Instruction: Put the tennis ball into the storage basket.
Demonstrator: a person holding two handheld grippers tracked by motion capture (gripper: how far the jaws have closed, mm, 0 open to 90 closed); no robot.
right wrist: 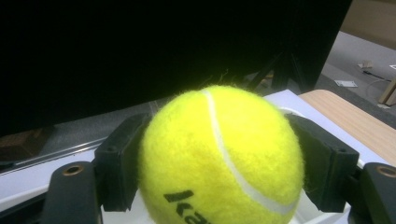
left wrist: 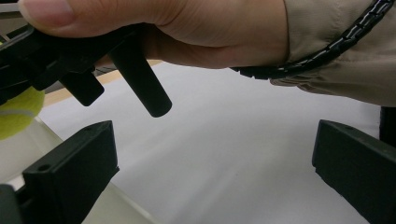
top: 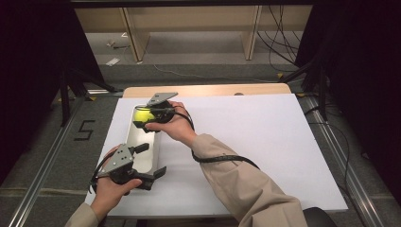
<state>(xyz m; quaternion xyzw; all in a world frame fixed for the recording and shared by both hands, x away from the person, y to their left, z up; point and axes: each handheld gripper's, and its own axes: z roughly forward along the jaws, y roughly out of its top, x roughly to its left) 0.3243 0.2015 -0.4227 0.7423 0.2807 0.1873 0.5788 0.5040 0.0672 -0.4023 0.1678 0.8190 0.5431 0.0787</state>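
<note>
A yellow tennis ball [top: 142, 115] is held over the far end of a long white tray [top: 128, 142] at the left of the table. My right gripper [top: 141, 120] is shut on it. In the right gripper view both black pads [right wrist: 122, 163] press the sides of the ball [right wrist: 219, 154]. My left gripper [top: 152, 160] rests at the tray's near end with its jaws wide apart. The left gripper view has nothing between the left gripper [left wrist: 212, 179] jaws, and the ball [left wrist: 16, 114] peeks in at the left edge under the right hand.
A white foam sheet [top: 246, 137] covers the table, with a strip of wood [top: 208, 90] showing at the far edge. Black curtains stand on both sides. Cables [top: 283, 38] and wooden shelf legs [top: 135, 38] lie on the floor beyond.
</note>
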